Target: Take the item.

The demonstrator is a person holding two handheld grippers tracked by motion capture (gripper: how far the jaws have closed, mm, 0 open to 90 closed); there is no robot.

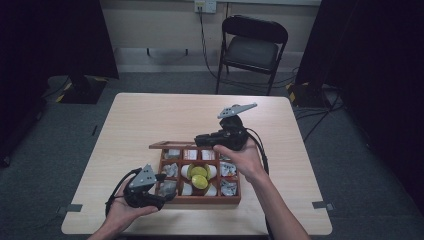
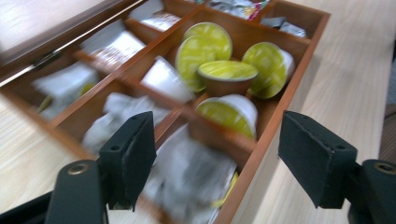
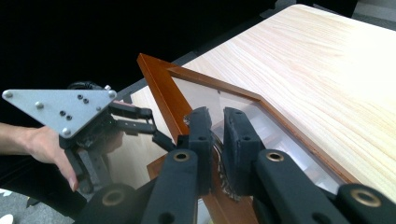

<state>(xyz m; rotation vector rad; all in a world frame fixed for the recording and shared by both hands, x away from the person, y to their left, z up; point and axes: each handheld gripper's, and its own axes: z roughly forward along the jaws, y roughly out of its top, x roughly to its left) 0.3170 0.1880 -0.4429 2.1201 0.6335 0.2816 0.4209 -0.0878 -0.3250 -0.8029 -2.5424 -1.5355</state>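
Wood makes up the box (image 1: 200, 200), a flat tray with many small rooms, sitting on the pale table (image 1: 150, 115) near the person's edge. Its lid (image 3: 161, 88) has a wooden frame with a clear pane and stands open at the far side of the box.

The right gripper (image 1: 200, 138) is over the far edge of the box. In the right gripper view its jaws are close together and pinch something thin with a jagged edge, right at the lid; I cannot tell if it is part of the lid or a packet.

The left gripper (image 1: 167, 190) is at the near left corner of the box. No earlier picture is at hand, so only this can be said: its jaws stand apart, with nothing pressed between them. Silver packets (image 2: 191, 179) lie just under them, blurry.

In the middle rooms sit white cups with yellow-green tops (image 2: 227, 72), some upright and some tipped on their sides. More silver packets (image 1: 228, 169) fill the rooms around them, and a few paper packets (image 1: 190, 154) lie in the far row.

Beyond the table stands a black folding chair (image 1: 252, 50), with cables on the grey floor.
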